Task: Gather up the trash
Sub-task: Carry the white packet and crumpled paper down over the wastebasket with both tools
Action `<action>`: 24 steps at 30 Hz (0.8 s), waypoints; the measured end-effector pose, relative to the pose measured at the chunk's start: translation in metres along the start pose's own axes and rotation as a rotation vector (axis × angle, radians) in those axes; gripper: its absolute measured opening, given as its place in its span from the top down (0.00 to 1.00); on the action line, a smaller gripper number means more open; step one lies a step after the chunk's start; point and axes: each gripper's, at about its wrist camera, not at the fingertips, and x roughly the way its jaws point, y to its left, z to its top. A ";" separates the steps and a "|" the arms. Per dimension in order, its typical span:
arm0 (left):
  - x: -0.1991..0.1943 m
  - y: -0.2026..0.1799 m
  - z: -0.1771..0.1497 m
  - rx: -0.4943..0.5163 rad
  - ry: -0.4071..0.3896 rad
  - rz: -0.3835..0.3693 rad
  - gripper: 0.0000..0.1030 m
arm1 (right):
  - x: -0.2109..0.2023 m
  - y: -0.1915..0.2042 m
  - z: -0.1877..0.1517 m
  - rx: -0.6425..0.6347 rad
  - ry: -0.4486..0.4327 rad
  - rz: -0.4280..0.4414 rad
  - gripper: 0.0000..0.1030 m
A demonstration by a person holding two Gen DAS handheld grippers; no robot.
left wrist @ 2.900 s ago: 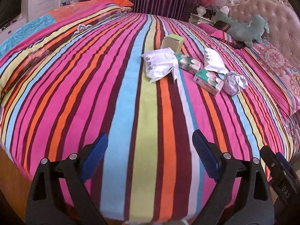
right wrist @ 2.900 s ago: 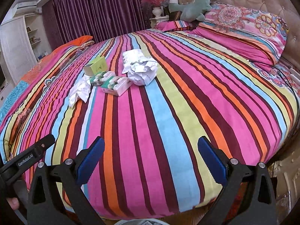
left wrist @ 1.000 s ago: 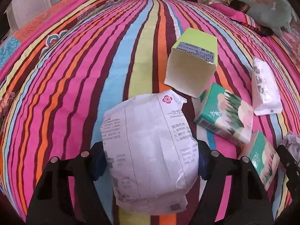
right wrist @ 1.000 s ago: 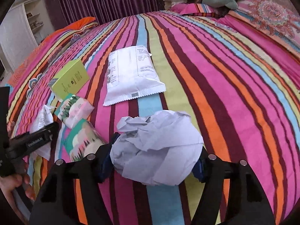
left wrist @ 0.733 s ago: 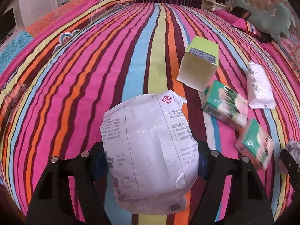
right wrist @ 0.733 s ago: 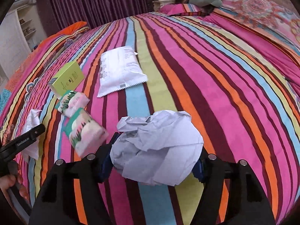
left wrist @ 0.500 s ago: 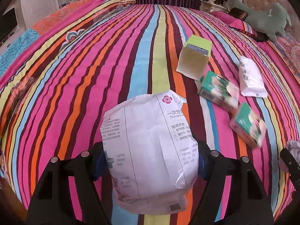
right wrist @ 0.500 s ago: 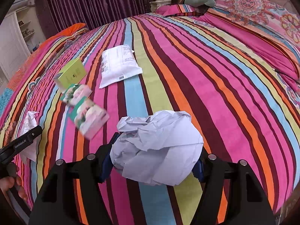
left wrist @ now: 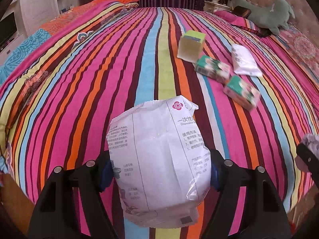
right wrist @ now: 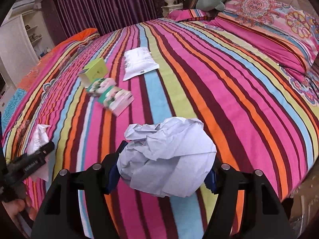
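Note:
My left gripper (left wrist: pixel 159 173) is shut on a white printed plastic packet (left wrist: pixel 159 159) and holds it above the striped bed (left wrist: pixel 79 79). My right gripper (right wrist: pixel 161 175) is shut on a crumpled ball of pale paper (right wrist: pixel 169 157), also lifted over the bed. On the blanket lie a yellow-green box (left wrist: pixel 190 44), two green tissue packs (left wrist: pixel 212 70), (left wrist: pixel 242 92) and a flat white packet (left wrist: pixel 244 61). In the right wrist view the box (right wrist: pixel 94 70), the tissue packs (right wrist: pixel 113 96) and the flat packet (right wrist: pixel 139 61) lie ahead to the left.
A green plush toy (left wrist: pixel 265 14) and patterned pillows (right wrist: pixel 279 23) lie at the headboard end. Purple curtains (right wrist: pixel 99 6) and a white shelf unit (right wrist: pixel 18 37) stand beyond the bed. The left gripper and its packet (right wrist: pixel 37 139) show at the right wrist view's left edge.
Both grippers have closed on their items, lifted them off the blanket and drawn back toward the bed's near edge. The remaining litter now looks farther away.

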 end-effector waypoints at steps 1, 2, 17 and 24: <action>-0.005 0.000 -0.008 0.006 0.000 -0.004 0.31 | -0.004 0.001 -0.004 0.000 -0.001 0.007 0.38; -0.011 0.000 -0.016 0.012 -0.001 -0.011 0.31 | -0.009 0.004 -0.010 -0.002 -0.002 0.016 0.38; -0.079 0.003 -0.132 0.090 -0.013 -0.073 0.31 | -0.074 0.018 -0.101 -0.003 0.008 0.093 0.38; -0.099 -0.007 -0.172 0.155 -0.020 -0.077 0.31 | -0.091 0.022 -0.128 -0.010 0.023 0.085 0.38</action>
